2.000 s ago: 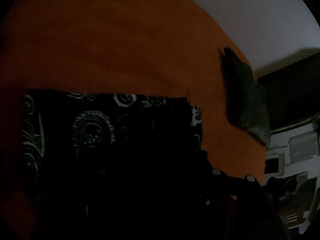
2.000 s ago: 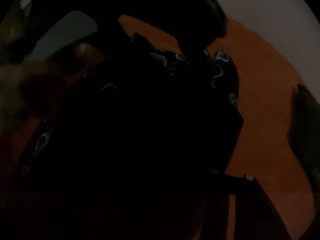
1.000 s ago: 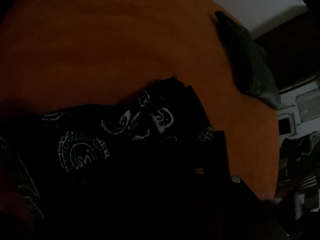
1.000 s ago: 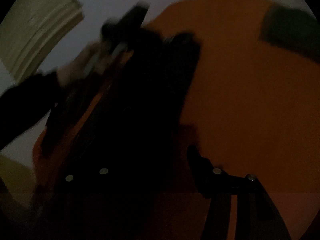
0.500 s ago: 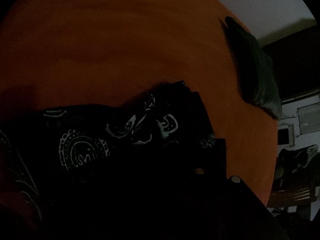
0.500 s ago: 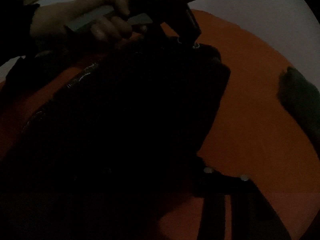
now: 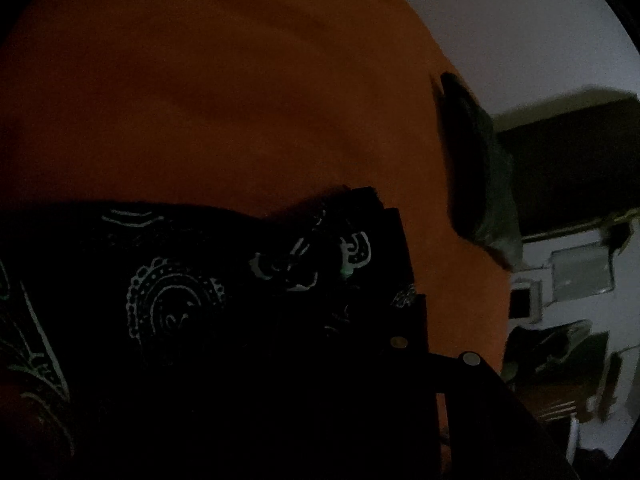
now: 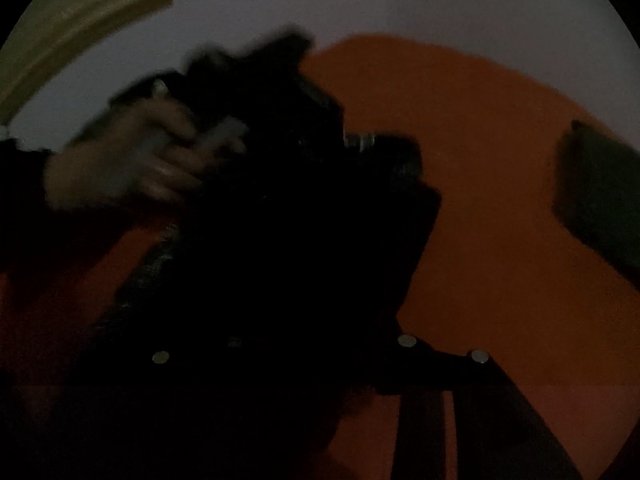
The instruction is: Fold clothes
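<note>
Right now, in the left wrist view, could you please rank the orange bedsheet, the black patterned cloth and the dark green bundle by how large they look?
1. Orange bedsheet, largest.
2. Black patterned cloth; it lies nearest the camera, so its share is inflated.
3. Dark green bundle, smallest, though farther off.

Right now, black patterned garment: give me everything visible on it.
The black patterned garment is soft dark fabric with a white print of concentric dotted rings and paisley-like curls. It lies on the orange surface, its far edge rumpled into a raised fold near the middle of the left wrist view. Its near part runs under the left gripper, where dim light hides any contact. In the right wrist view it is a dark blurred mass.
</note>
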The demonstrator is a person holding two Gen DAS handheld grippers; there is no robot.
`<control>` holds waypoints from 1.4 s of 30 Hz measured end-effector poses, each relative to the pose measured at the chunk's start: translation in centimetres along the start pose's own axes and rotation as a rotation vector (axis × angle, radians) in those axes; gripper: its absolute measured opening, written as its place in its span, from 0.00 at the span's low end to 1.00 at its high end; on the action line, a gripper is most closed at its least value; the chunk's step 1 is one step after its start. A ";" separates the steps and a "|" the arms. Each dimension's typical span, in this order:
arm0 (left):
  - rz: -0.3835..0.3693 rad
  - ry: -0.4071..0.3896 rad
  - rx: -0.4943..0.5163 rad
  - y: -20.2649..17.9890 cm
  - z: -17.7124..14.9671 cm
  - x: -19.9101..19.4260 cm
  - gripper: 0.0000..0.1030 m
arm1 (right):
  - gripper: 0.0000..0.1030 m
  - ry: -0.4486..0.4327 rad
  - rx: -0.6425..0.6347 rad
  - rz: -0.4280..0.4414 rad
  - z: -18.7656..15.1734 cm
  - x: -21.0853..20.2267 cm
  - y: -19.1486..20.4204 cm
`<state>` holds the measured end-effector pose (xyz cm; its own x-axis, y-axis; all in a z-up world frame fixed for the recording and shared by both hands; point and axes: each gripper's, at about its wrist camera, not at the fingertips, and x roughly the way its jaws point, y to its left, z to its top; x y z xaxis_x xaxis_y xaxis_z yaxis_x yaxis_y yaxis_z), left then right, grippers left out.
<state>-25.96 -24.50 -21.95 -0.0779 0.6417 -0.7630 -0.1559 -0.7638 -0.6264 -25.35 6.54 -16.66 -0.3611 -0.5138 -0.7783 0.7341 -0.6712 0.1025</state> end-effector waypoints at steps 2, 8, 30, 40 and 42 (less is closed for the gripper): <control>0.008 -0.005 -0.002 -0.1 -0.1 -0.8 0.32 | 0.21 0.018 -0.038 -0.063 -0.3 1.3 0.7; -0.029 -0.128 -0.008 -2.0 -3.1 -4.9 0.32 | 0.10 -0.080 -0.148 -0.130 -1.4 -0.5 3.2; -0.037 -0.013 0.128 -6.2 -7.7 2.9 0.44 | 0.27 -0.044 -0.148 0.117 -6.3 -7.2 2.4; 0.055 -0.003 0.156 -6.9 -7.7 1.9 0.44 | 0.33 0.074 -0.168 0.219 -15.9 -13.5 0.7; 0.086 0.002 0.178 -7.5 -7.9 2.2 0.44 | 0.46 0.038 -0.317 0.188 -17.9 -15.3 3.5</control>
<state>-17.22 -17.93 -20.19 -0.0968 0.5745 -0.8127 -0.3208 -0.7910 -0.5210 -6.95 21.59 -15.42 -0.1851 -0.5882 -0.7872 0.9295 -0.3647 0.0539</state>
